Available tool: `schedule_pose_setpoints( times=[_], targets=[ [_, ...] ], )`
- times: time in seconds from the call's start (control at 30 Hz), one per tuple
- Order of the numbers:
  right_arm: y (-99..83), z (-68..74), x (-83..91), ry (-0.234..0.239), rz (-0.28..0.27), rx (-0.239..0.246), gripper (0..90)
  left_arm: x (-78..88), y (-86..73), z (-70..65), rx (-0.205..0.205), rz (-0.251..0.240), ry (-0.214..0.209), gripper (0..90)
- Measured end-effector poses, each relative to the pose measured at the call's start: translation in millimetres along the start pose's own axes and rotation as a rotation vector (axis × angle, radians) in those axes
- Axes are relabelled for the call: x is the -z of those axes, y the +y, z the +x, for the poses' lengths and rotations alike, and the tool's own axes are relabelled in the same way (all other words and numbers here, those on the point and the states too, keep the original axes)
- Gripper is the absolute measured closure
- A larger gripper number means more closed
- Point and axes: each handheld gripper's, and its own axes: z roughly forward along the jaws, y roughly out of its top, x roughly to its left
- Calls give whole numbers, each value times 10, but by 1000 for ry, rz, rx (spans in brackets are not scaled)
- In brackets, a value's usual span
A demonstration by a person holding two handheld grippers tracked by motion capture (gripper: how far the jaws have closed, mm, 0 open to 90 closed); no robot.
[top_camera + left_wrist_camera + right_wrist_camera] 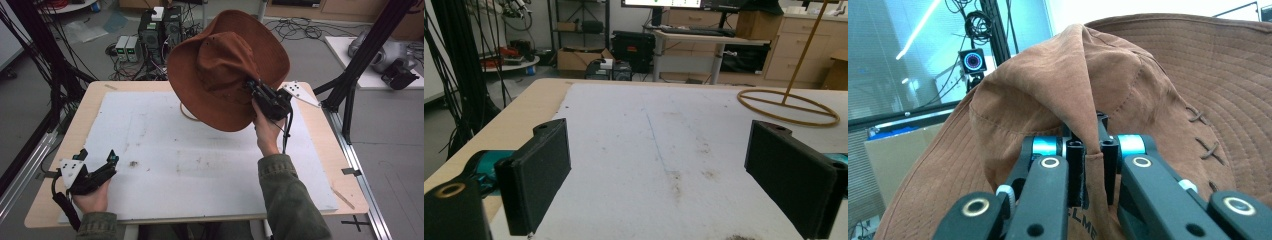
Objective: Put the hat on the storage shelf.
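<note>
Work in hand: a brown brimmed hat (227, 70) is carried in the air above the far part of the table (50, 200); it rests on nothing.
Right gripper (256, 91): jaws pressed together on a fold of the hat's crown; in the right gripper view the cloth (1088, 115) is pinched between the two pads and the brim spreads behind it.
Left gripper (95, 156): jaws apart with nothing between them; it lies low at the near left of the white mat (200, 165), well apart from the hat.
Stand: a thin gold wire stand (791, 102), ring base and slanted stem, sits on the mat's far side; in the high view its ring peeps out just under the hat (186, 112).
Done, by judgement: the hat is gripped and lifted clear of the table.
Left, by judgement: the hat probably belongs on the stand; lowering it over the stem and letting go are not yet done.
</note>
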Motion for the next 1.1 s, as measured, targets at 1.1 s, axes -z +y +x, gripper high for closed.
schedule_pose_setpoints(
  times=[1.1],
  targets=[
    [-21, 12, -1138, -24, 47, -53, 873, -24, -15, 27, -4, 5, -8, 114]
  ],
)
